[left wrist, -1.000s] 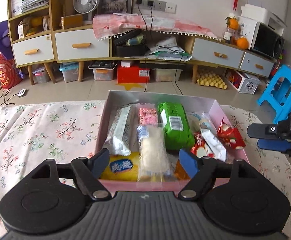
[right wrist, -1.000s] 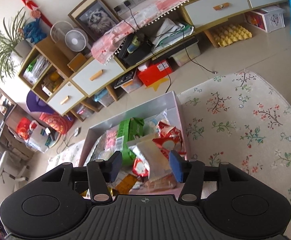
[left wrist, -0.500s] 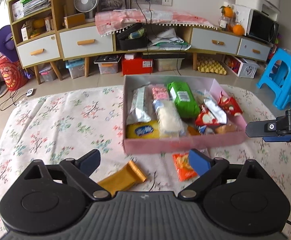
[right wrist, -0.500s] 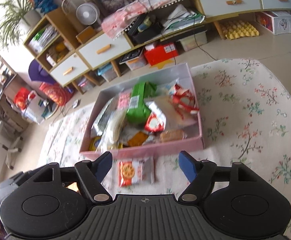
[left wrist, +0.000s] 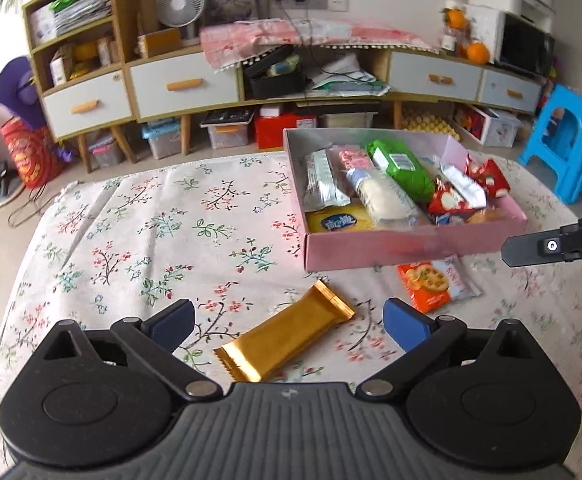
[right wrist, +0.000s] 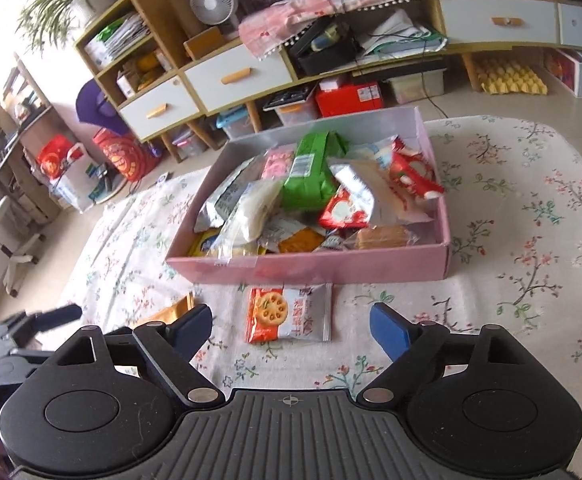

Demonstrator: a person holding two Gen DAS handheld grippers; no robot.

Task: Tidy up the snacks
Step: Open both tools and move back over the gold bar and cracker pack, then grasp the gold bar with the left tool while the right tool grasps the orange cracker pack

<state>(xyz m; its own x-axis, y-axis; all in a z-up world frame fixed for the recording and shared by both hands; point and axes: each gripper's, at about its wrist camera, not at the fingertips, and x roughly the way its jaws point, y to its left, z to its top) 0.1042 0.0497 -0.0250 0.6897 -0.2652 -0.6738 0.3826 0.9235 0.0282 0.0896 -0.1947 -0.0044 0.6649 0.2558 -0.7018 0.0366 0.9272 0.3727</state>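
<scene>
On the floral tablecloth (left wrist: 151,216), we are hovering our left gripper (left wrist: 287,322) and right gripper (right wrist: 291,322), jaws just spread, empty, over the gold bar (left wrist: 287,340) and cracker packet (right wrist: 289,312) lying near the pink box (right wrist: 311,270); we are risking pinching cloth.

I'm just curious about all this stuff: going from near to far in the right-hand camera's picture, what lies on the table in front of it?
Right gripper, jaws open → orange cracker packet on the floral cloth → pink box of snacks → green packet inside it.
</scene>
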